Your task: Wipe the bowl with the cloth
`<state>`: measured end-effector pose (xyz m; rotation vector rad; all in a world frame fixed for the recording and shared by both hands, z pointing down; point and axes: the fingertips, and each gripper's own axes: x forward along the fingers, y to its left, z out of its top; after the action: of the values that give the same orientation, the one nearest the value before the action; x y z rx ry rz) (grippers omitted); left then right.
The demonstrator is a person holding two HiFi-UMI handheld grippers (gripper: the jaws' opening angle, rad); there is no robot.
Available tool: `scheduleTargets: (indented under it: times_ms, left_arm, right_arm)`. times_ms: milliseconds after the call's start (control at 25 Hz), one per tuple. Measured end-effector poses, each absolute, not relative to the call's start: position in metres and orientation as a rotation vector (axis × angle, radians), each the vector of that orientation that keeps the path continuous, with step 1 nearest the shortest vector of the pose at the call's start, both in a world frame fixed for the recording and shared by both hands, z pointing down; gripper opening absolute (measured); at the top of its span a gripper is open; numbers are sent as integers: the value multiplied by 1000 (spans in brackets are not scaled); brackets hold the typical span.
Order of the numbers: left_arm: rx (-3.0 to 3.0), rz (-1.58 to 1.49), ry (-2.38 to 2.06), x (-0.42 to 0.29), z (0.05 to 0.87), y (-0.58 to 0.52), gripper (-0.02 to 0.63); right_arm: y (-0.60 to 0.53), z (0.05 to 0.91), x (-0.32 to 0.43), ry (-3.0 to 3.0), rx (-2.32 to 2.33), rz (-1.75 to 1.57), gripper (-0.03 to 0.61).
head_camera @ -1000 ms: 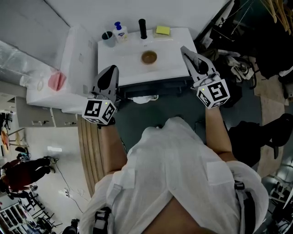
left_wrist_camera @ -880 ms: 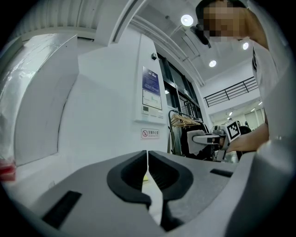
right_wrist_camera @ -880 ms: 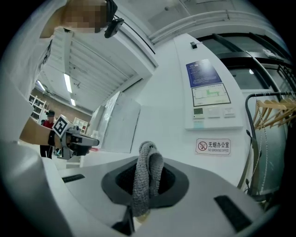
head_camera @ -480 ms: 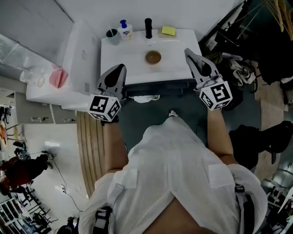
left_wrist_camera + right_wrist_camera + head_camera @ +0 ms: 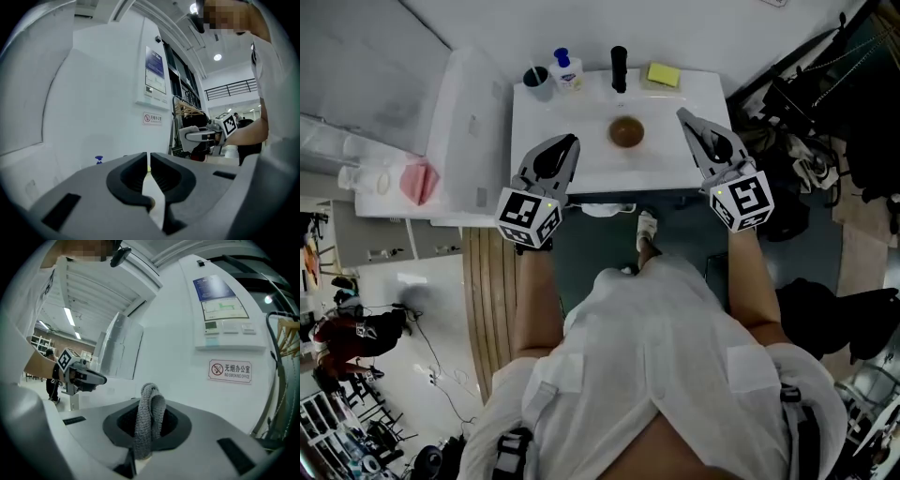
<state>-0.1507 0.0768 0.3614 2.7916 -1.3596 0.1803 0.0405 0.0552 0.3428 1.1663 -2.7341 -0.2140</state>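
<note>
A small brown bowl [image 5: 626, 132] stands in the middle of the white table [image 5: 572, 112]. My left gripper [image 5: 565, 142] hovers over the table's near left part, left of the bowl; its jaws meet with nothing between them in the left gripper view [image 5: 149, 161]. My right gripper [image 5: 686, 116] reaches over the table's right side, right of the bowl. In the right gripper view it [image 5: 149, 404] is shut on a folded grey knitted cloth [image 5: 150, 423] that sticks up between the jaws. The cloth does not show in the head view.
Along the table's far edge stand a cup [image 5: 537, 79], a pump bottle [image 5: 568, 70], a black cylinder [image 5: 619, 67] and a yellow sponge [image 5: 662, 74]. A white counter [image 5: 459, 122] with a pink item [image 5: 417, 180] adjoins at the left. Dark clutter [image 5: 806, 131] crowds the right.
Both grippers have moved forward and down, from in front of the table's near edge to over its top on either side of the bowl. The person has stepped closer.
</note>
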Motion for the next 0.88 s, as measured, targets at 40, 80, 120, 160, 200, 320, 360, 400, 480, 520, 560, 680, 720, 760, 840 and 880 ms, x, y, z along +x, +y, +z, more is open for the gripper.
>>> scheduleTargets:
  times_ms: [40,80,120,160,200,320,360,400,480,520,560,680,720,760,840,880]
  left_arm:
    - [2782,198,-1351,-149,368,67,17]
    - [2772,213,-1344,-148,374,57,17]
    - [2761,226,-1339,-147,380,47,17]
    - [2749,236,-1335,-146,386,38,17]
    - [2737,243,-1332,-146,392,28,17]
    - [2701,268,-1318,-144,410,1,17]
    - [2690,278,-1313,-143,416,-7,17]
    - [2680,289,-1306,-141,422,-14,17]
    - [2664,314,-1286,-136,434,-27,20]
    - [2655,329,-1273,-134,441,-33,23]
    - [2644,345,-1263,-133,447,-38,29]
    - [2598,401,-1240,-131,467,-48,45]
    - [2582,418,-1235,-130,474,-51,53]
    - [2566,433,-1231,-129,481,-55,68]
    - [2532,457,-1222,-127,494,-63,74]
    - [2511,468,-1216,-127,501,-66,80]
  right_arm:
    - [45,349,38,-2731,1149,-202,38]
    - [34,355,36,-2728,1132,-192,38]
    - [23,361,33,-2725,1114,-183,38]
    - [12,367,30,-2722,1097,-173,38]
    - [2,374,27,-2720,1078,-163,38]
    - [-26,393,18,-2709,1020,-140,38]
    - [-34,399,16,-2704,1000,-133,38]
    - [-41,406,14,-2700,981,-127,38]
    - [-53,419,11,-2691,946,-111,38]
    - [-59,426,9,-2686,930,-101,38]
    - [-64,432,7,-2680,914,-88,38]
    - [-72,452,0,-2670,853,-41,38]
    - [-73,458,-2,-2666,828,-35,38]
    - [-75,463,-4,-2660,800,-40,38]
    - [-81,473,-6,-2649,749,-69,38]
    - [-84,476,-7,-2646,731,-79,38]
